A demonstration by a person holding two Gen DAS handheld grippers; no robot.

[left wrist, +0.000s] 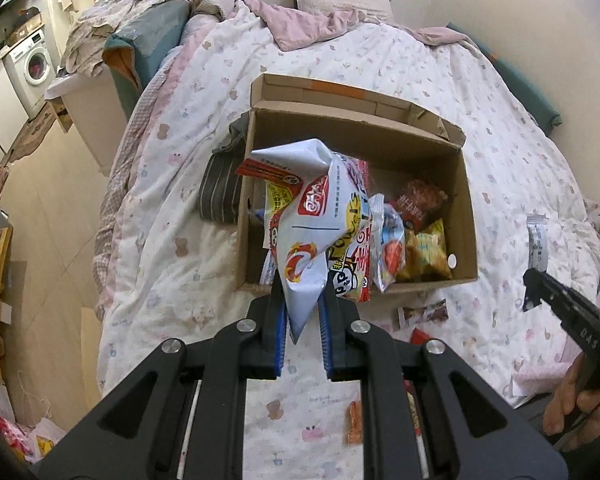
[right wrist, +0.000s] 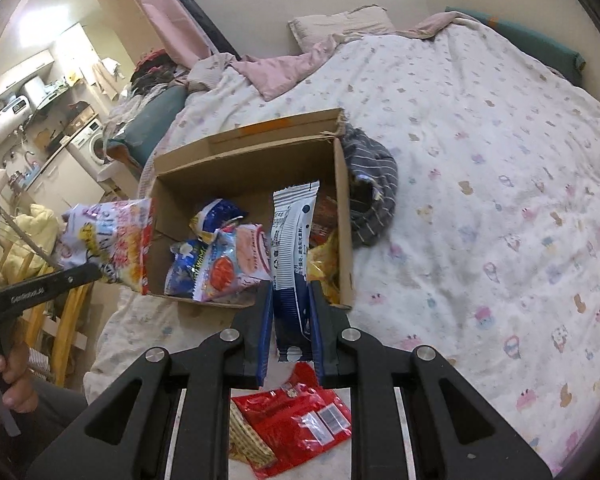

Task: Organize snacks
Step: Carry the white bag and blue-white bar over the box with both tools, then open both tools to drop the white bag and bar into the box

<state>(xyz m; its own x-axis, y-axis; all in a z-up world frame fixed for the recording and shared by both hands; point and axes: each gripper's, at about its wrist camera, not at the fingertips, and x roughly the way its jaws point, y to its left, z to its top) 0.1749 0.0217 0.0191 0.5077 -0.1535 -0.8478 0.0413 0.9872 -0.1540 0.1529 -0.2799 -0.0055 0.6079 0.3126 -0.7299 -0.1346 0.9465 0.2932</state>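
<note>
Ahead of both tools, a cardboard box (left wrist: 466,216) sits on the quilted bed (right wrist: 480,168) (kitchen beyond); left tool (left wrist: 303,316) clamps a white snack bag (left wrist: 308,236), right tool (right wrist: 291,320) clamps a blue-white packet (right wrist: 290,248).

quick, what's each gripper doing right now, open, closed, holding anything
Left gripper: closed on a big white snack bag.
Right gripper: closed on a slim white and navy packet.
</note>
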